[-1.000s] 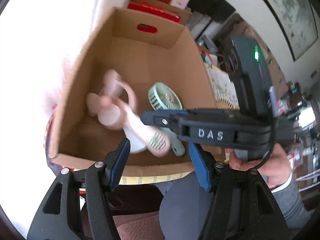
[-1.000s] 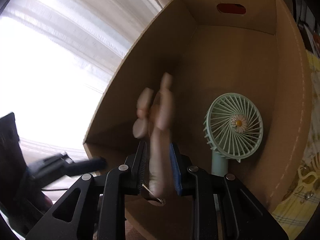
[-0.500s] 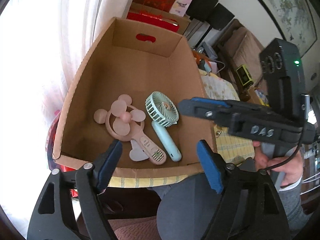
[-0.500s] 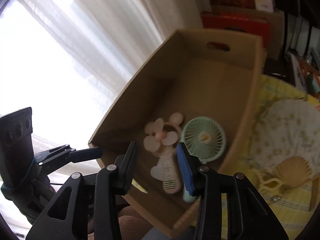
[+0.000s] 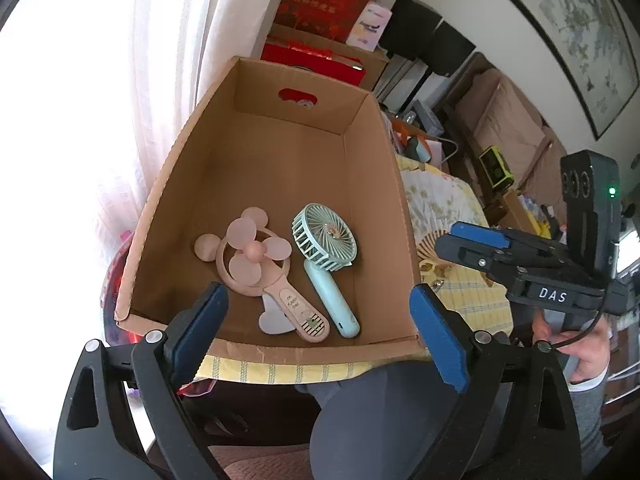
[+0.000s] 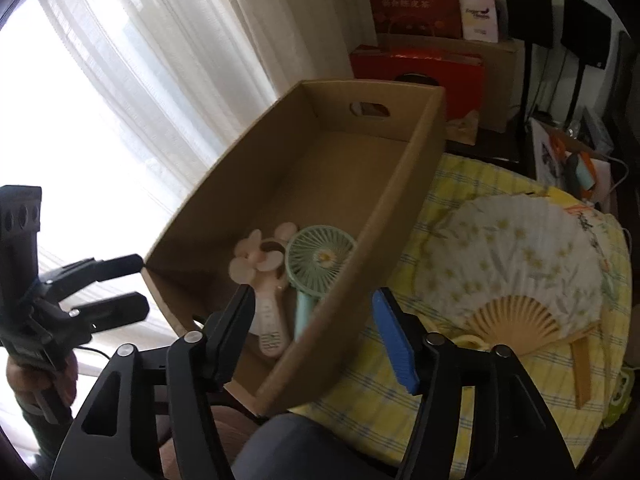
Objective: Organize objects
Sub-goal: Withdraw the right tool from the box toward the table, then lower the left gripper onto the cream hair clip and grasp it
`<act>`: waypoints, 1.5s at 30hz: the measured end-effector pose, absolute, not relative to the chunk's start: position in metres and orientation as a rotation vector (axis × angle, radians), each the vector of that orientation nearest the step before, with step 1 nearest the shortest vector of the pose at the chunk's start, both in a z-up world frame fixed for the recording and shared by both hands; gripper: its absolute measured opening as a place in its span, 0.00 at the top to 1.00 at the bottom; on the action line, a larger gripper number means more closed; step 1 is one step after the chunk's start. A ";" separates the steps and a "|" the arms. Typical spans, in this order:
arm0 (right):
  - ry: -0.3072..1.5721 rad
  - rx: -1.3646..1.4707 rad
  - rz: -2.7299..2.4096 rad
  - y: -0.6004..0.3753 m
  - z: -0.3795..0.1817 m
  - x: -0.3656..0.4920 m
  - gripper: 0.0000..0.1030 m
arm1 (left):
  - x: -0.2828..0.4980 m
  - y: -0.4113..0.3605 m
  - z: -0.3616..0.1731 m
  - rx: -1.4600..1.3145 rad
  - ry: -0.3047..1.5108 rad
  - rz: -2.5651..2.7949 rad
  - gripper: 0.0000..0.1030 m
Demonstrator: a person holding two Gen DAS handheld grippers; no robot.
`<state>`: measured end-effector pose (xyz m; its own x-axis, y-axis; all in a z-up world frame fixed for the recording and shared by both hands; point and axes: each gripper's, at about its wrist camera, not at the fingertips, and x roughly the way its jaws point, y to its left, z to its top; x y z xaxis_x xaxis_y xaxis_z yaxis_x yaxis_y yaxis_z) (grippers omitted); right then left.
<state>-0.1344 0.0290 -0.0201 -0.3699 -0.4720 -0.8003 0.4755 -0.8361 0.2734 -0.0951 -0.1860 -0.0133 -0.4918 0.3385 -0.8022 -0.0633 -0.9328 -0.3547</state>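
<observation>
Pink fan (image 5: 256,270) with round ears lies flat beside mint fan (image 5: 326,258).

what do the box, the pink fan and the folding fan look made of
Box: plain brown corrugated cardboard, matte, raw cut edges. Pink fan: probably smooth moulded plastic with a slight sheen. Folding fan: pale wood or bamboo ribs, with a printed leaf of paper or cloth; cannot tell which.

Folding fan (image 5: 430,216) partly behind box (image 5: 384,184)

Two handheld fans (image 6: 298,276) inside cardboard box (image 6: 404,184), paper fan (image 6: 516,264) beside.
</observation>
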 end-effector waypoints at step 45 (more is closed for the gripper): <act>-0.324 1.375 -2.505 0.276 -0.049 -0.117 0.00 | -0.128 0.008 -0.042 -1.312 -0.284 2.295 0.00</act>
